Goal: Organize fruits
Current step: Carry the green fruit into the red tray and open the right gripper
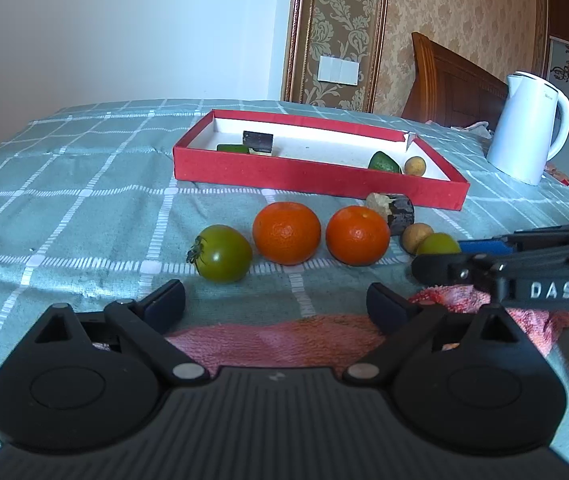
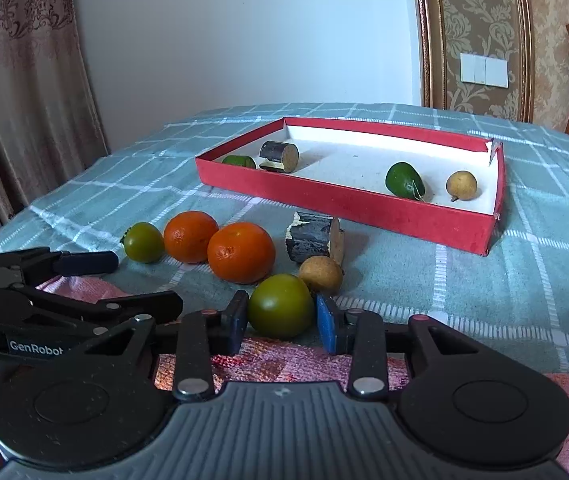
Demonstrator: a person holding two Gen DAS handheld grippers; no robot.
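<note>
Here we had the right gripper point(image 2: 282, 320) set around a green tomato point(image 2: 280, 306) at the near edge of the fruit row, its two pads flanking the fruit on either side; whether they already pressed it or stood just off its skin we could not tell. We judged the step in hand to be the pick of this tomato, with the carry to the red box point(image 2: 348, 204) yet to come. The next move, as we read it, called for a firm but gentle close, a straight lift, and a path over the box's near wall.

The left gripper point(image 1: 276, 300) hung with its jaws spread wide and empty above a pink towel point(image 1: 284, 340), facing a second green tomato point(image 1: 222, 254) and two tangerines point(image 1: 286, 232) point(image 1: 358, 235) lying side by side on the checked green cloth point(image 1: 84, 208).

Just behind the flanked tomato lay a small tan longan point(image 2: 320, 274), touching or nearly touching it, and behind that a dark sugarcane stub point(image 2: 314, 238); both stood between the tomato and the box, so a low drag might have knocked them. The box already held another sugarcane piece point(image 2: 280, 156), two green fruits point(image 2: 240, 161) point(image 2: 404, 180) and a second longan point(image 2: 461, 186), with bare floor in its middle. A white kettle point(image 1: 524, 128) stood well off to the right.
</note>
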